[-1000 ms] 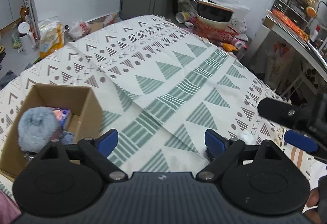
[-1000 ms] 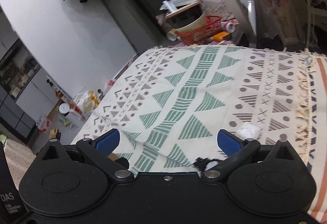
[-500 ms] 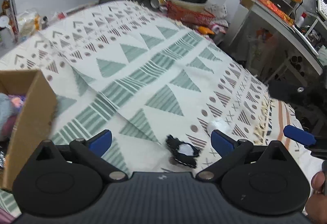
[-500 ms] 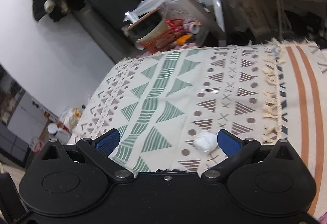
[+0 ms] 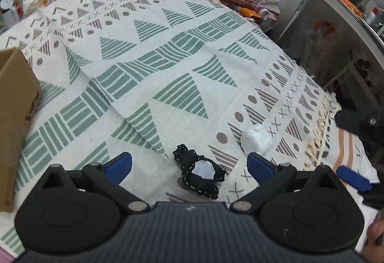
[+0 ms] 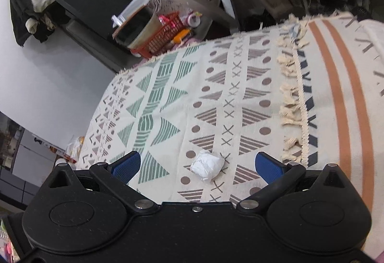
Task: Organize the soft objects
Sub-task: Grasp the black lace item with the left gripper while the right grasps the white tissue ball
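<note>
On the patterned blanket (image 5: 182, 52), a black lace thing (image 5: 200, 173) lies between the wide-apart left gripper (image 5: 189, 167) fingers; just beside it, a white ball (image 6: 207, 166) sits between the wide-apart right gripper (image 6: 198, 164) fingers.

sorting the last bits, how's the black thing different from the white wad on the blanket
Colour: the black thing is dark frilly fabric with a pale centre; the white wad is plain white all over.
Shape: the black thing looks flatter with ragged edges; the white wad is a crumpled ball.
Place: the black thing lies between the open left gripper fingers; the white wad lies between the open right gripper fingers.
Both rest loose on the blanket.
</note>
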A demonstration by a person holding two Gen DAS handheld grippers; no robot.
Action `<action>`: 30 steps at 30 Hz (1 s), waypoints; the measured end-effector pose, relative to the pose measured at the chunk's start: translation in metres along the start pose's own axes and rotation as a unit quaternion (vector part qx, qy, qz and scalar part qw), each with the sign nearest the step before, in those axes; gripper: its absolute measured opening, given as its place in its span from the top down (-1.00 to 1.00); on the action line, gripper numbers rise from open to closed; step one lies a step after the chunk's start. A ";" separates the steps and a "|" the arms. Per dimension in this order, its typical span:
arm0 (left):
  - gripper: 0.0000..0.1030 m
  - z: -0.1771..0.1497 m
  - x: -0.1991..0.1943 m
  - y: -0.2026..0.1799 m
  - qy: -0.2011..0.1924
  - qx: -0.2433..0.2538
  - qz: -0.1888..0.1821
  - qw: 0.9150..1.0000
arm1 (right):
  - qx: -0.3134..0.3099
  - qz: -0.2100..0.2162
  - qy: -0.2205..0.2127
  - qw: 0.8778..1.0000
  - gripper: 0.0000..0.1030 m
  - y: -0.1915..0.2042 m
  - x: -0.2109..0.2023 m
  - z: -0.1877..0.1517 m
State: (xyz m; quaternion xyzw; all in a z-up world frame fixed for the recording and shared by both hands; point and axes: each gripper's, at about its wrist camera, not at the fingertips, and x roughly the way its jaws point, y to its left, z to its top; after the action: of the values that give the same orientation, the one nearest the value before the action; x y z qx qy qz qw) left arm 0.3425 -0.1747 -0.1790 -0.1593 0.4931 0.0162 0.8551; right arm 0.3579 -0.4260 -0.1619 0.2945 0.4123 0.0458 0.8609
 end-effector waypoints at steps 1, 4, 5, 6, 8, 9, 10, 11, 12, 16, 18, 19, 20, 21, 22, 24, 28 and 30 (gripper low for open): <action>-0.96 0.000 0.004 0.000 0.002 -0.007 -0.002 1.000 | 0.001 -0.001 0.005 1.000 -0.99 -0.001 0.005 0.000; -0.93 -0.001 0.016 0.001 0.010 -0.033 -0.013 0.999 | 0.008 0.000 0.015 1.000 -0.99 -0.005 0.016 0.000; -0.92 -0.002 0.019 0.002 0.012 -0.039 -0.013 0.999 | 0.011 0.004 0.021 1.000 -0.99 -0.006 0.020 0.000; -0.90 -0.002 0.022 0.002 0.015 -0.046 -0.014 0.999 | 0.012 0.008 0.024 1.000 -0.99 -0.007 0.023 0.000; -0.82 -0.003 0.029 0.003 0.021 -0.058 -0.015 0.998 | 0.013 0.013 0.033 0.999 -0.99 -0.006 0.029 0.000; -0.75 -0.003 0.033 0.003 0.026 -0.066 -0.013 0.997 | 0.014 0.013 0.038 0.999 -0.99 -0.006 0.034 0.001; -0.71 -0.004 0.037 0.004 0.031 -0.072 -0.010 0.997 | 0.015 0.012 0.044 0.999 -0.99 -0.006 0.039 0.001; -0.62 -0.005 0.041 0.004 0.039 -0.078 -0.009 0.996 | 0.016 0.009 0.050 0.999 -0.99 -0.006 0.044 0.001; -0.58 -0.006 0.044 0.005 0.042 -0.079 -0.007 0.996 | 0.019 0.005 0.055 0.998 -0.99 -0.005 0.050 0.001; -0.10 -0.004 0.047 0.005 0.032 -0.090 0.013 0.995 | 0.019 -0.004 0.072 0.997 -0.94 -0.003 0.066 -0.001; 0.36 -0.002 0.048 0.003 0.033 -0.085 0.041 0.995 | 0.017 -0.012 0.081 0.996 -0.87 -0.001 0.074 -0.003; 0.46 0.000 0.048 0.004 0.031 -0.088 0.037 0.995 | 0.016 -0.017 0.086 0.996 -0.77 0.000 0.078 -0.003; 0.68 0.001 0.047 0.006 0.030 -0.092 0.027 0.995 | 0.015 -0.021 0.093 0.995 -0.73 0.001 0.082 -0.005; 0.68 0.002 0.047 0.008 0.033 -0.097 0.020 0.994 | 0.016 -0.025 0.097 0.995 -0.66 0.001 0.085 -0.005; 0.68 0.003 0.047 0.009 0.034 -0.104 0.015 0.994 | 0.018 -0.027 0.099 0.995 -0.57 0.001 0.087 -0.006; 0.68 0.004 0.046 0.010 0.030 -0.109 0.005 0.994 | 0.020 -0.032 0.104 0.994 -0.41 0.003 0.091 -0.007; 0.68 0.008 0.041 0.011 0.021 -0.109 -0.007 0.994 | 0.019 -0.047 0.114 0.992 -0.12 0.005 0.099 -0.008; 0.68 0.010 0.040 0.012 0.017 -0.107 -0.009 0.994 | 0.027 -0.048 0.115 0.992 0.09 0.005 0.102 -0.009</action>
State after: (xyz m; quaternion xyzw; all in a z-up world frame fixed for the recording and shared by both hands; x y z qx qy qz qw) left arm 0.3693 -0.1655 -0.2111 -0.2548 0.5019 0.0586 0.8245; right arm 0.4191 -0.3852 -0.2333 0.2898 0.5237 0.0268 0.8006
